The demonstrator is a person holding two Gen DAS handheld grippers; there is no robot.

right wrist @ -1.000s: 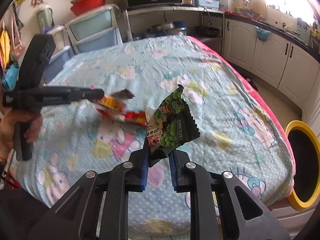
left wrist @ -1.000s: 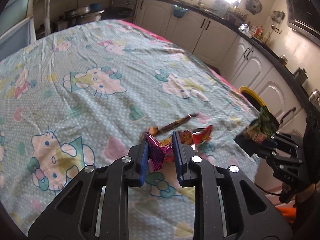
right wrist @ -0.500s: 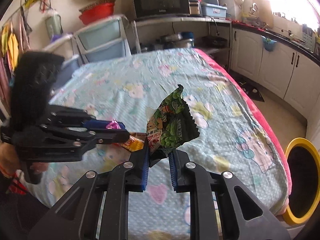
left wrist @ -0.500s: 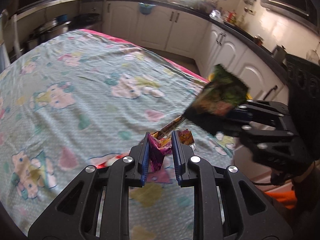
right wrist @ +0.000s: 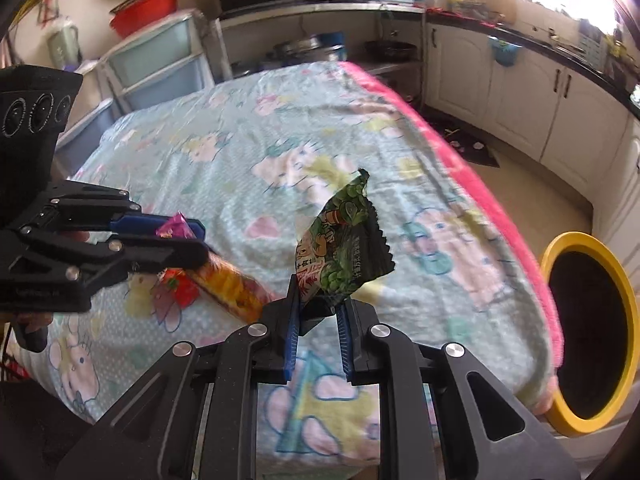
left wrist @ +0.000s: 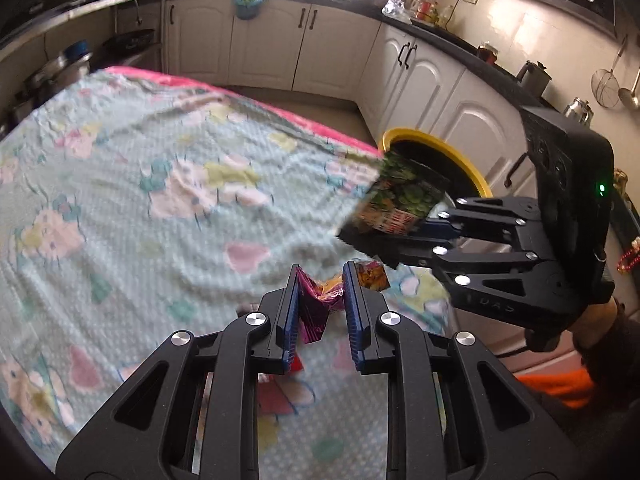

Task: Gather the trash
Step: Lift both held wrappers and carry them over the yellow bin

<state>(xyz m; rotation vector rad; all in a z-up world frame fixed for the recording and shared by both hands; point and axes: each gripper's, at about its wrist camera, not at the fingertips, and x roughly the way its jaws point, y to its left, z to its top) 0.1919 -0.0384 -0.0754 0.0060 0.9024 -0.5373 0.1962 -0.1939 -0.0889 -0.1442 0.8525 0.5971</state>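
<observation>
Both tongs grip wrappers: left tongs [left wrist: 320, 280] a half-hidden pink wrapper [left wrist: 316, 308], right tongs [right wrist: 318, 300] a green packet [right wrist: 340, 252].

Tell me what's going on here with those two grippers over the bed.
A person is collecting trash with two handheld grippers. The left gripper is shut on a crumpled magenta wrapper, the right gripper on a green snack packet. More wrappers lie on the cartoon-print blanket. A yellow-rimmed bin stands beside the bed.
</observation>
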